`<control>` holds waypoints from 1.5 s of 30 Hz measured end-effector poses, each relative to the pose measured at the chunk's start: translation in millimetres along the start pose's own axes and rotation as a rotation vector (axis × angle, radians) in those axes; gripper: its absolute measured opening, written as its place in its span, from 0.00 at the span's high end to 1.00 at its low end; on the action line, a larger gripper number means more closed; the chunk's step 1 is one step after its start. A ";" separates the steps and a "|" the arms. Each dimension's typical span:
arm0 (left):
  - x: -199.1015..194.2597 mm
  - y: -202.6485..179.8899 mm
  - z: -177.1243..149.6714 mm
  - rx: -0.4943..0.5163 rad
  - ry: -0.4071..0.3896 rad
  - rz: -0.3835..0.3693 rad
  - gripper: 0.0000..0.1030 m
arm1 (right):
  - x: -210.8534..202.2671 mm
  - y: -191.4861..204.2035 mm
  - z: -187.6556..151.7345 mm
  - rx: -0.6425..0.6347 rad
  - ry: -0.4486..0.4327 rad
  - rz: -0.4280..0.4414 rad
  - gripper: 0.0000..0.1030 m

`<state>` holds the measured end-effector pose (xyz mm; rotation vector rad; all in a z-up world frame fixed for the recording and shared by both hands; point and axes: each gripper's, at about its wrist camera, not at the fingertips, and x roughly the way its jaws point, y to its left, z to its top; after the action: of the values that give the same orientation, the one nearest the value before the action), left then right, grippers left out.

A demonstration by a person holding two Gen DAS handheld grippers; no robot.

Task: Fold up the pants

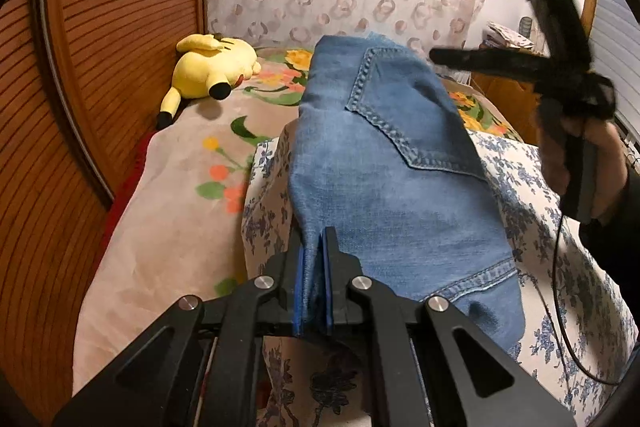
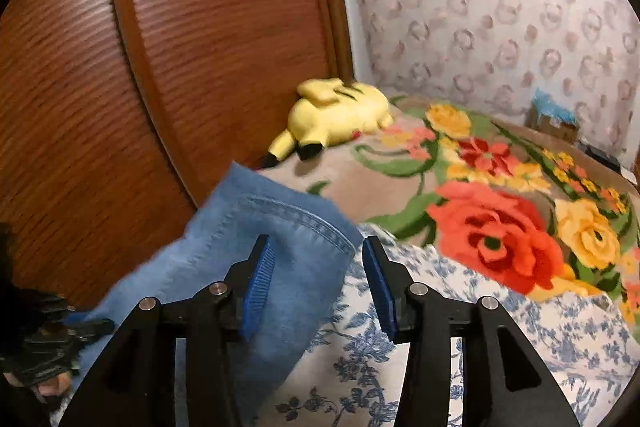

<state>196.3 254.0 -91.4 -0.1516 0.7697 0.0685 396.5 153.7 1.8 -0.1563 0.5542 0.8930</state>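
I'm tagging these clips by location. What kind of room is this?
Most likely a bedroom. A bed covered with a floral blanket fills the view, a yellow plush toy lies on it beside wooden slatted doors, and jeans are being folded there.

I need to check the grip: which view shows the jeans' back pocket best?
Left wrist: the back pocket on the jeans shows whole, stitching clear. Right wrist shows only blurred denim with a seam, no pocket.
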 end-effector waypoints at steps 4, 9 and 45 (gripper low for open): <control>6.2 1.4 0.0 -0.016 0.013 -0.007 0.92 | 11.6 17.9 -8.2 -0.053 0.056 0.067 0.54; 7.1 0.6 0.7 -0.028 0.014 -0.010 0.91 | 54.2 7.5 -22.4 -0.005 0.149 0.031 0.54; -64.7 -20.2 0.9 0.004 -0.112 0.111 0.09 | -66.9 64.5 -60.0 0.003 0.045 0.019 0.54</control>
<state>153.0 233.8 -43.4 -0.1000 0.6658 0.1788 289.8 126.4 -8.1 -0.1694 0.5995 0.9090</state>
